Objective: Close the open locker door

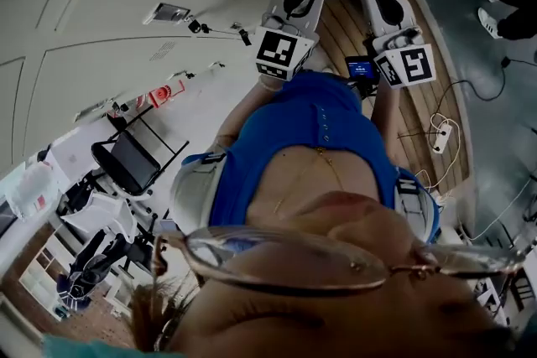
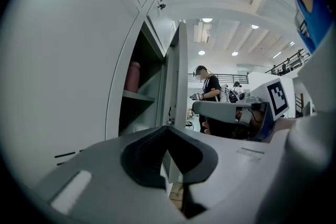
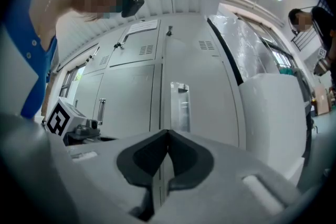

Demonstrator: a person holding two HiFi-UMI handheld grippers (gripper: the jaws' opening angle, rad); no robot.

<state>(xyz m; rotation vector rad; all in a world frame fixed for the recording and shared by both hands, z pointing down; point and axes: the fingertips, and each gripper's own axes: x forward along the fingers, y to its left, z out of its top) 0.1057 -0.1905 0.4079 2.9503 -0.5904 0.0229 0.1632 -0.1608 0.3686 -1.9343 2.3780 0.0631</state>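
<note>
Both of my claws are clenched with nothing in them: the left claw (image 2: 168,131) has its tips pressed together, and so does the right claw (image 3: 168,135).

From the left claw, the open locker door (image 2: 181,76) stands at twelve o'clock, just beyond the tips. It is swung out so far that I see it almost edge-on. It is a tall, thin, pale grey panel. At ten o'clock is the dark compartment (image 2: 149,86) it belongs to, with a pink bottle (image 2: 133,76) on the shelf (image 2: 137,96). The right claw faces a closed locker (image 3: 194,86), whose handle (image 3: 180,105) is at twelve o'clock.

I judge the door to be painted sheet metal: light, stiff, free on its hinges and too slick to pinch well. So I would not grasp it. I would press a clenched claw flat on its outer face near the free edge and swing it in gently, so it doesn't bounce back.
</note>
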